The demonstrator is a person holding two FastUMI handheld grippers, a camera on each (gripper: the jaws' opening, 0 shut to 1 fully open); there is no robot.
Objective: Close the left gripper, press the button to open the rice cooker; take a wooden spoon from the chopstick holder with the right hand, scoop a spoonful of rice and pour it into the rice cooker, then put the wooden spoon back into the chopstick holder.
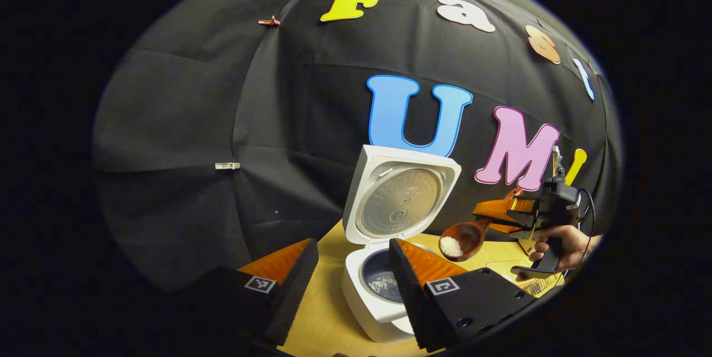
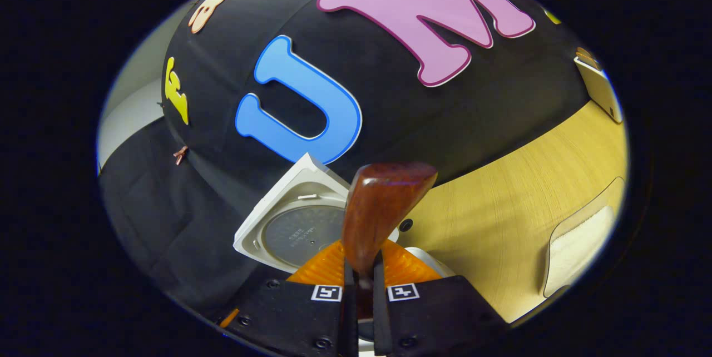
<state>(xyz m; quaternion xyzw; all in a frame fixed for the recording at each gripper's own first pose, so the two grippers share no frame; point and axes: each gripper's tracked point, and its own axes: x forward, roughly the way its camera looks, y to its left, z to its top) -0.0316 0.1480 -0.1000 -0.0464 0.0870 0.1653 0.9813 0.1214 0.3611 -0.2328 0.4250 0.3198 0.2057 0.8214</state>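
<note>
While the right gripper [image 1: 503, 215], clamped on the spoon [image 1: 464, 237], holds its rice at right of centre beside the open cooker [image 1: 384, 268], a tilt could spill grains on the table [image 1: 328, 307] short of the pot; the left gripper [image 1: 350, 268] gapes apart.

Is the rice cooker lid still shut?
No: in the left gripper view the rice cooker lid stands raised, baring the inner pot, with the wooden spoon beside it.
</note>
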